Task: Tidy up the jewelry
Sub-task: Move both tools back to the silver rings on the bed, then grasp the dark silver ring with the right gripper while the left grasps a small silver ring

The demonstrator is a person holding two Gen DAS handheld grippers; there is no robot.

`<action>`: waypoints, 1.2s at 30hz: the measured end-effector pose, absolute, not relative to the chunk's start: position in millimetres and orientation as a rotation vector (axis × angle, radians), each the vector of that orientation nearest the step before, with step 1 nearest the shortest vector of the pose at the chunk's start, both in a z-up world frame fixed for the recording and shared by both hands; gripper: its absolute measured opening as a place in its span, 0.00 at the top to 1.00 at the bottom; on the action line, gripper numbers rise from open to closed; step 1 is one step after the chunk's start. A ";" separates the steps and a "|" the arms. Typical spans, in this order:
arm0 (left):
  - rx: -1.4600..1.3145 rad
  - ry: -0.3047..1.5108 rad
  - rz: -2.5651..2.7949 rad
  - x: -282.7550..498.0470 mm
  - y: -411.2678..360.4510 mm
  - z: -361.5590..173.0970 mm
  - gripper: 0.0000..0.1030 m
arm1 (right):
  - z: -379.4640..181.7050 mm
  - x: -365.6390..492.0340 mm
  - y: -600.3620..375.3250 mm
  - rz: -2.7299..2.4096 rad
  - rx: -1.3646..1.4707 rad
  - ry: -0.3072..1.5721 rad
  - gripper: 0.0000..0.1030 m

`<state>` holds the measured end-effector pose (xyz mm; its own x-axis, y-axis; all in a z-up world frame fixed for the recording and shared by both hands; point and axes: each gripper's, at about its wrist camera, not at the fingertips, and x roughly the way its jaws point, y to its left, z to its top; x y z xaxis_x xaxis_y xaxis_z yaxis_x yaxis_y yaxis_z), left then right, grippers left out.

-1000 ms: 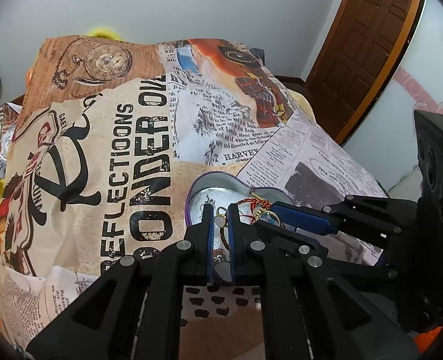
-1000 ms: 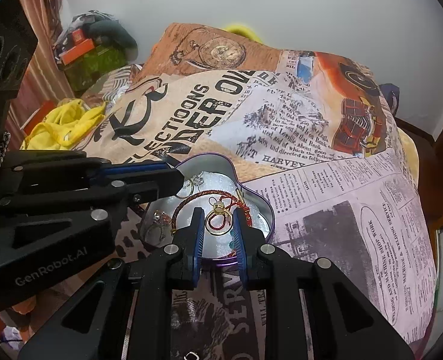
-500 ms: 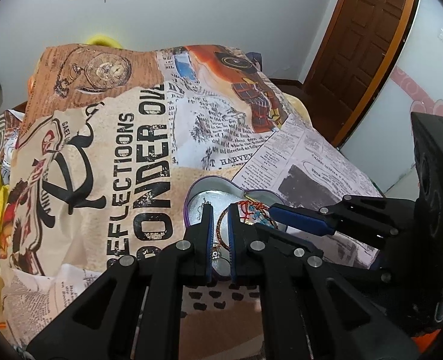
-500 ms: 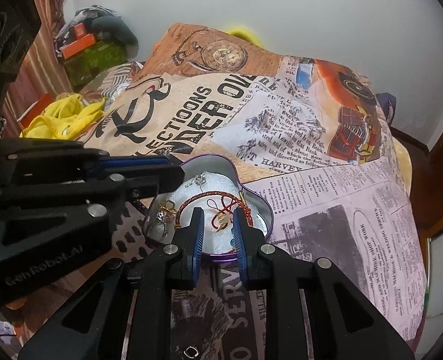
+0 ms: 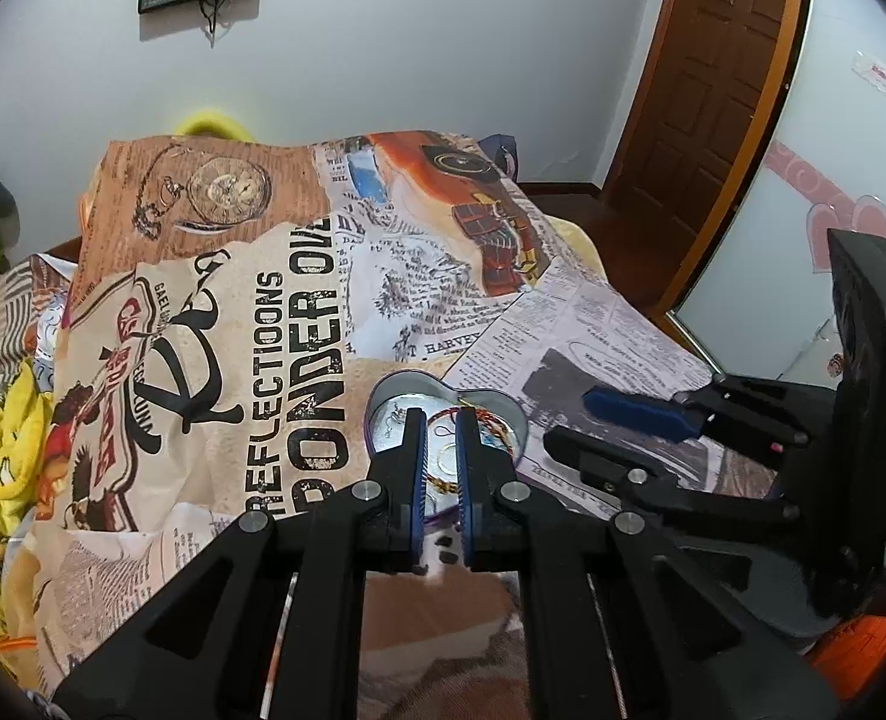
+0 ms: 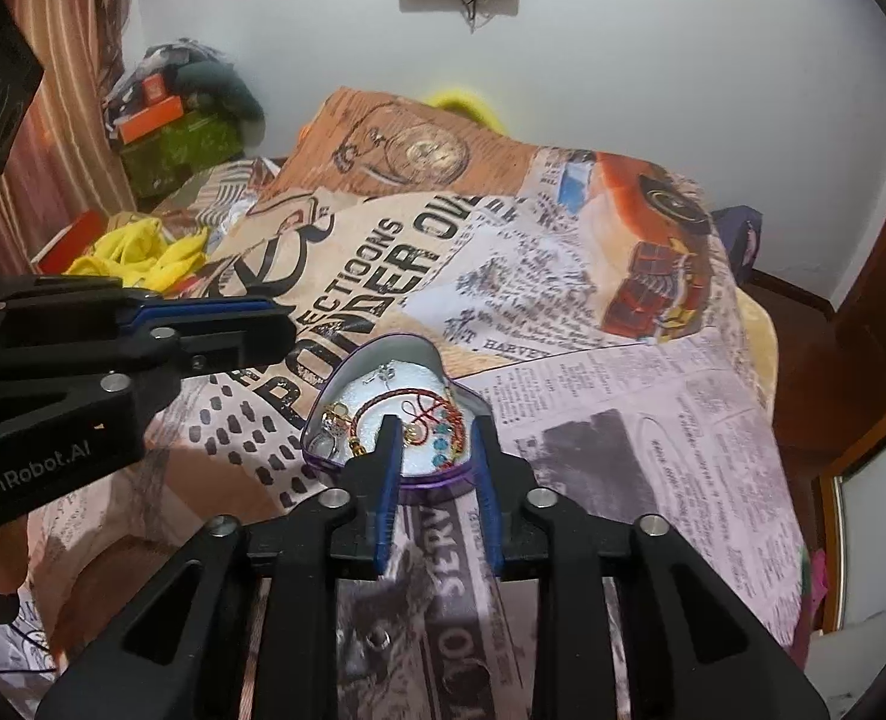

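Note:
A purple heart-shaped tin (image 6: 383, 348) lies on the printed bedspread. It holds a red braided bracelet (image 6: 383, 399), a gold ring, teal beads and silver pieces. My right gripper (image 6: 434, 429) hovers just above the tin's near edge. Its jaws are opening and nothing is between them. In the left wrist view the same tin (image 5: 407, 381) sits behind my left gripper (image 5: 437, 420), which is shut and holds nothing. The right gripper (image 5: 570, 420) reaches in from the right there. The left gripper (image 6: 275, 321) comes in from the left in the right wrist view.
A small silver ring (image 6: 377, 636) lies on the bedspread (image 6: 653, 450) under my right gripper. Yellow cloth (image 6: 137, 252) and stacked boxes (image 6: 167, 120) crowd the bed's left side. A brown door (image 5: 713, 90) stands beyond the bed's right edge.
Both grippers have lifted and drawn back from the tin. The right jaws have widened, and the gold ring that sat between them now lies in the tin.

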<state>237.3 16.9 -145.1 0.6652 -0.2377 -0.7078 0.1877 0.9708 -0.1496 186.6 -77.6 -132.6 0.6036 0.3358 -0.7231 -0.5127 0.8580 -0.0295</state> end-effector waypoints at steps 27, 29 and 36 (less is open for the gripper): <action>0.006 0.973 -0.312 196.1 -27.9 -196.0 0.79 | -180.1 138.6 -137.3 0.459 -0.175 0.937 0.65; 0.002 0.991 -0.319 195.5 -29.4 -201.7 0.79 | -187.0 137.3 -135.4 0.462 -0.184 0.954 0.65; -0.001 1.032 -0.347 192.8 -37.5 -216.5 0.79 | -192.2 134.0 -134.6 0.468 -0.199 0.937 0.72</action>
<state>192.8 -37.5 -216.5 0.4639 -0.2825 -0.8396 0.2819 0.9456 -0.1624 134.0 -134.6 -192.2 0.5011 0.2998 -0.8118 -0.4693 0.8823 0.0361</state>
